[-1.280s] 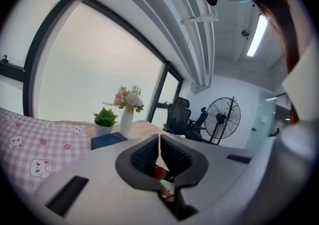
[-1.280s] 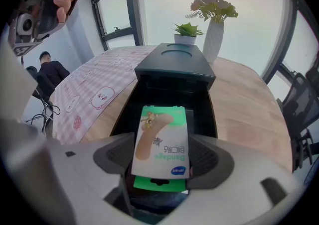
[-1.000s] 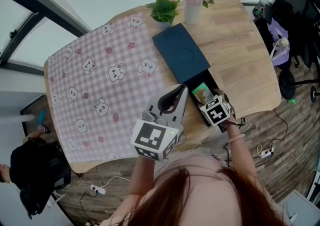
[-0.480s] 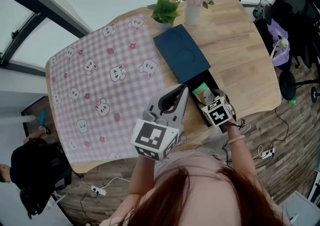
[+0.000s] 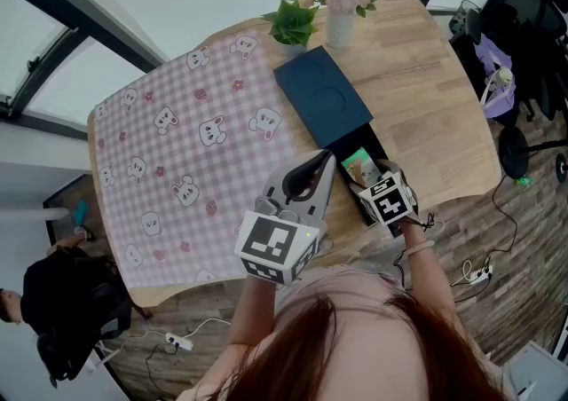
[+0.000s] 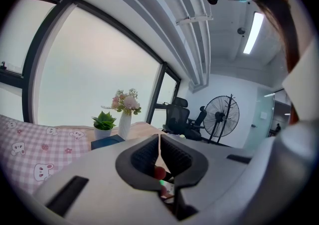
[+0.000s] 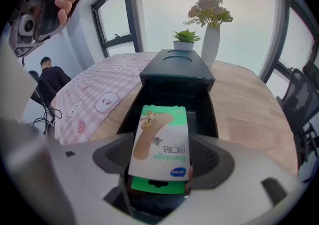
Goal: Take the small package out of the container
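Observation:
A small green-and-white bandage package (image 7: 162, 142) sits between the jaws of my right gripper (image 7: 162, 158), which is shut on it. It is held just over the open black tray (image 7: 149, 94) of the dark container, whose lid (image 7: 177, 67) is slid back. In the head view the package (image 5: 359, 164) shows at the tray's (image 5: 380, 153) near end, in front of the right gripper (image 5: 368, 179). My left gripper (image 5: 321, 164) hovers left of the tray, jaws shut and empty, and in its own view the left gripper (image 6: 159, 145) points across the table.
The dark blue lid (image 5: 321, 96) lies on the wooden table (image 5: 426, 80). A vase of flowers (image 5: 340, 0) and a potted plant (image 5: 291, 18) stand at the far edge. A pink bunny tablecloth (image 5: 177, 151) covers the left half. An office chair (image 5: 524, 18) stands right, a person (image 5: 62, 302) lower left.
Almost nothing differs. The head view has drifted a little, and the right gripper with the package has shifted only slightly over the tray.

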{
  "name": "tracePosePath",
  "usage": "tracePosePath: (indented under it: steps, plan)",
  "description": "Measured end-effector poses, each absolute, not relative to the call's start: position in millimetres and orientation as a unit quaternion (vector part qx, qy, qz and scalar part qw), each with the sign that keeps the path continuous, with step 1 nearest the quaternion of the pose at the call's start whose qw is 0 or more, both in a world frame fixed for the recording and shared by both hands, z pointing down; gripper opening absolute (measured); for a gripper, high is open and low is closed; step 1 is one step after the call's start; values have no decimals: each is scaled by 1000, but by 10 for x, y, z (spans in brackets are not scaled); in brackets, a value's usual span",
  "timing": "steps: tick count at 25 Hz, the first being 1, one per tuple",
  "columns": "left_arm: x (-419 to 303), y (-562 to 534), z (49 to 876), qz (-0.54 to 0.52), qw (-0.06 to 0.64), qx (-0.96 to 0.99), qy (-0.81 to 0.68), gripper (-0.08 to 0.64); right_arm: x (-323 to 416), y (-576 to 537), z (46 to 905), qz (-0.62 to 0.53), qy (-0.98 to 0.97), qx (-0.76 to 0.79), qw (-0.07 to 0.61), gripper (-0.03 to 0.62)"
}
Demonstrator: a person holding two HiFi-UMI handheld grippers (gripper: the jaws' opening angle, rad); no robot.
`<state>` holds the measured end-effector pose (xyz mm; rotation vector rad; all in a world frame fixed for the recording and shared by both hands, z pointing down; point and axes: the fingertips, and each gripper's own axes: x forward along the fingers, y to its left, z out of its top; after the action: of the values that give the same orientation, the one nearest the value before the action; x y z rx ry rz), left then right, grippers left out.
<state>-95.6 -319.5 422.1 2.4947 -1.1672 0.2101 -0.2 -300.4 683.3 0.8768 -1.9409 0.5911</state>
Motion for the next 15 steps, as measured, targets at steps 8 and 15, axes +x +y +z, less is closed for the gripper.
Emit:
tracePosePath:
  steps: [8,15]
  plan:
    - [-947,-3107,4112,77,174,889,-416,17,-30,-2964,6739,241,-794,361,426,345]
    - [-888,-3060,4067,81,160,892,-415,17,-54,-2982,6669,234,-802,361,414,345]
